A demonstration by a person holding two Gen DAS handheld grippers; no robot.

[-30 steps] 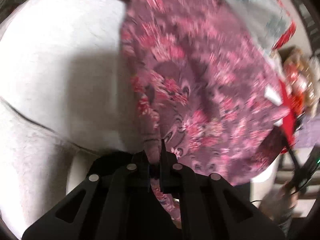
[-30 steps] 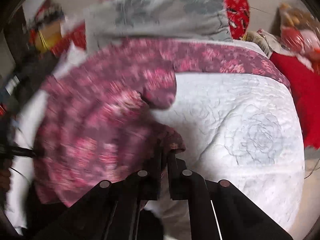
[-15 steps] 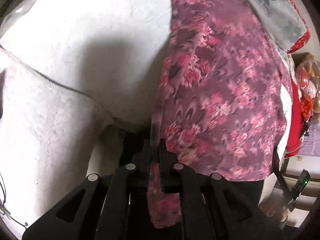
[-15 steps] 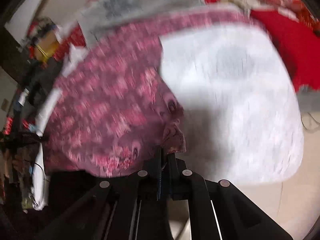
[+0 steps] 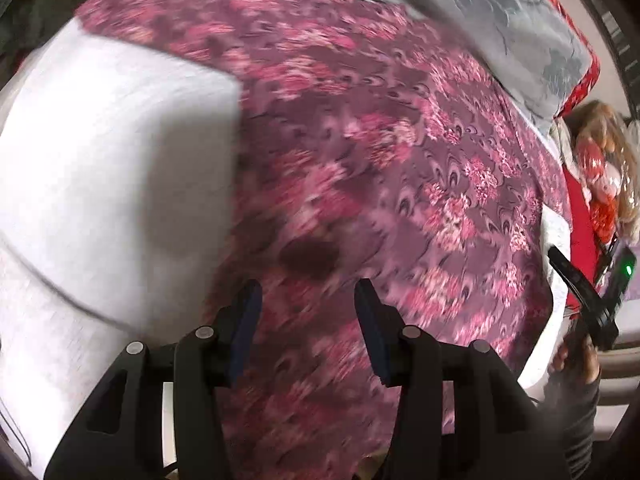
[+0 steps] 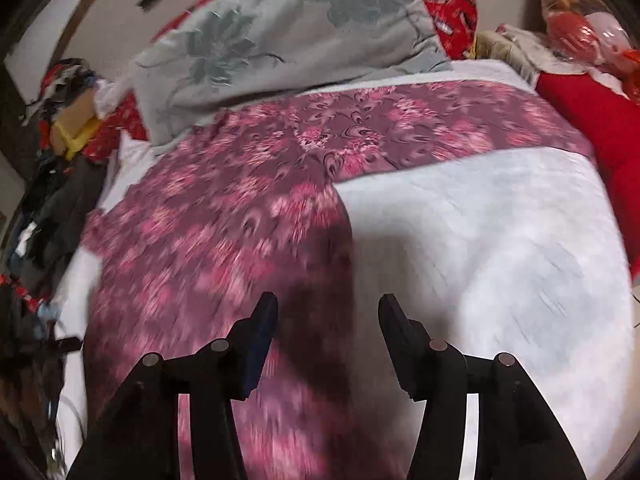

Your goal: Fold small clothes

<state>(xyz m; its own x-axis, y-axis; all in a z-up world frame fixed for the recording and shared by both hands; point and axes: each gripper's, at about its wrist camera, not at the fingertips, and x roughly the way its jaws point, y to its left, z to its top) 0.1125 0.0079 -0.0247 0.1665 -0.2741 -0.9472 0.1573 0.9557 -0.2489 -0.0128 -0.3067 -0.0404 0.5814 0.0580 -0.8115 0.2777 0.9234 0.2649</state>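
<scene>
A purple garment with a pink flower print [image 5: 400, 168] lies spread flat on a white quilted bed [image 5: 100, 152]. It also shows in the right wrist view [image 6: 224, 240], with one sleeve stretched out to the right [image 6: 460, 124]. My left gripper [image 5: 308, 292] is open and empty, hovering just above the garment's near hem. My right gripper [image 6: 328, 308] is open and empty, above the garment's right side edge where it meets the white bed cover [image 6: 500, 260]. The right gripper also shows at the right edge of the left wrist view [image 5: 580, 296].
A grey flowered pillow [image 6: 288, 28] lies at the head of the bed, touching the garment's top. Red fabric [image 6: 592, 120] and a plastic-wrapped bundle [image 6: 580, 20] lie to the right. A pile of clutter [image 6: 60, 120] stands at the left of the bed.
Both grippers were shut on the garment's edges and have opened and let go. The garment, held up and moving before, now lies flat on the bed.
</scene>
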